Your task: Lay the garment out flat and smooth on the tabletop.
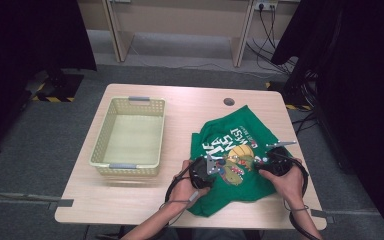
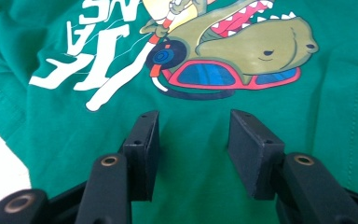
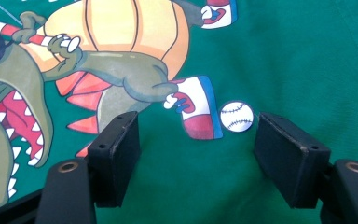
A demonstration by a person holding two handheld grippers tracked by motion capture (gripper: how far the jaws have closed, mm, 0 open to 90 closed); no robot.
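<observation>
A green T-shirt (image 1: 211,131) with a dinosaur print (image 1: 235,167) and white lettering lies crumpled on the right half of the wooden table (image 1: 130,197). My left gripper (image 1: 212,164) rests at the print's left side. In the left gripper view it (image 2: 193,135) is open, jaws apart just over flat green cloth (image 2: 191,186) below the dinosaur's head (image 2: 256,46). My right gripper (image 1: 267,161) sits at the print's right side. Its own view shows it (image 3: 198,140) open above the shirt (image 3: 298,56), near a printed baseball (image 3: 237,116) and sneaker.
An empty pale yellow plastic basket (image 1: 101,145) stands on the left half of the table. A round cable hole (image 1: 229,101) sits near the far edge. Bare wood lies in front of the basket. Dark curtains and cables flank the table.
</observation>
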